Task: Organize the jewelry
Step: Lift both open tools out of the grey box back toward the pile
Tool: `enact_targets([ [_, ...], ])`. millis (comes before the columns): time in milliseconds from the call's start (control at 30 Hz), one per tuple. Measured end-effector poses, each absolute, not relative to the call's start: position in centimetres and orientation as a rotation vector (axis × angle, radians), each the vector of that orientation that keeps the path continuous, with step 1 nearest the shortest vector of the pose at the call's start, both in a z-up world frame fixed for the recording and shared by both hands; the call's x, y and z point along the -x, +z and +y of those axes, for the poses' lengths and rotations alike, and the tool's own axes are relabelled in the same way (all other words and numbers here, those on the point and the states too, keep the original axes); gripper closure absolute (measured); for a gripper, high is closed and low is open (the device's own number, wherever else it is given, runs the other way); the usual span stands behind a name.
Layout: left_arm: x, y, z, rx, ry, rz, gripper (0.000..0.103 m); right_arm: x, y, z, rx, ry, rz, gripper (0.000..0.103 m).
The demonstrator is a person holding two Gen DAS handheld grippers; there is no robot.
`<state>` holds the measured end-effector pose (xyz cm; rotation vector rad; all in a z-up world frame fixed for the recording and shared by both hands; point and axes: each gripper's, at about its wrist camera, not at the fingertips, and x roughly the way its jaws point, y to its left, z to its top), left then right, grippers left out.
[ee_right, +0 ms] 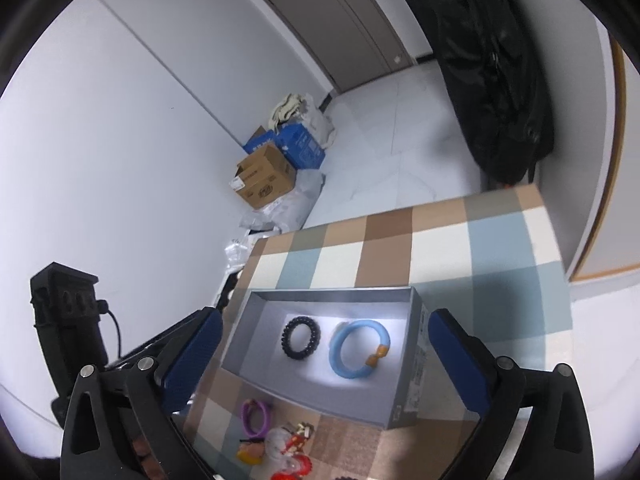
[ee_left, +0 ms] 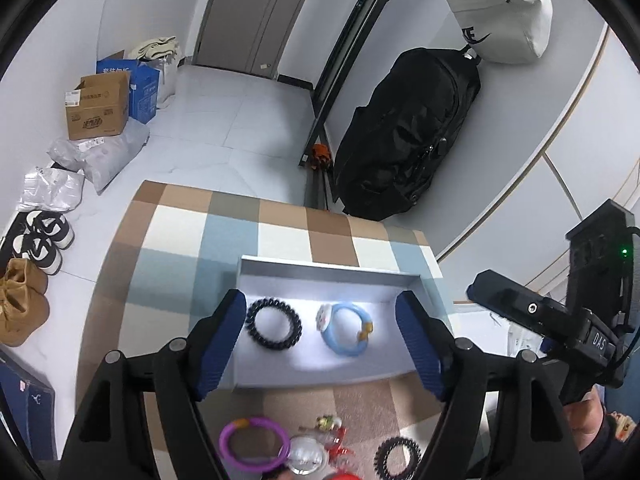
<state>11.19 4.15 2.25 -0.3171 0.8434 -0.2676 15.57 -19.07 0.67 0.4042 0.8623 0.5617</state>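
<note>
A shallow grey box (ee_left: 328, 270) (ee_right: 332, 294) sits on the checkered tabletop (ee_left: 180, 220). Inside it lie a black coil hair tie (ee_left: 274, 328) (ee_right: 301, 338) and a light blue bracelet (ee_left: 346, 328) (ee_right: 359, 350) with a small charm. My left gripper (ee_left: 320, 302) hovers open over the box with nothing between its blue pads. My right gripper (ee_right: 325, 318) is open wide above the same box, also empty. In front of the box lie a purple ring (ee_left: 254, 444) (ee_right: 255, 416), a second black coil tie (ee_left: 398, 458) and several red and clear trinkets (ee_left: 320, 448) (ee_right: 292, 448).
A black backpack (ee_left: 404, 140) leans on the wall beyond the table's far edge, with a white bag (ee_left: 500, 12) above it. Cardboard boxes (ee_left: 98, 106) (ee_right: 264, 180), plastic parcels and shoes (ee_left: 40, 240) line the floor at the left. A closed door stands at the back.
</note>
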Motion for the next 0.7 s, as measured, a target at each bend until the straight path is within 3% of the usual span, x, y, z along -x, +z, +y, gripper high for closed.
enact_targets([
  [300,-8.6,1.9,6.2,0.31,-0.182,0.823,0.029,-12.0,1.8,-18.4,-0.291,0.535,0.774,0.0],
  [500,-7.1,1.3,7.7,0.336,-0.139,0.83,0.019,-10.1,2.0,-17.9,-0.248,0.535,0.738,0.0],
  [700,-6.7,-1.9,8.2,0.343,-0.14,0.944,0.018,-8.5,1.8,-17.2,-0.219,0.543,0.736,0.0],
])
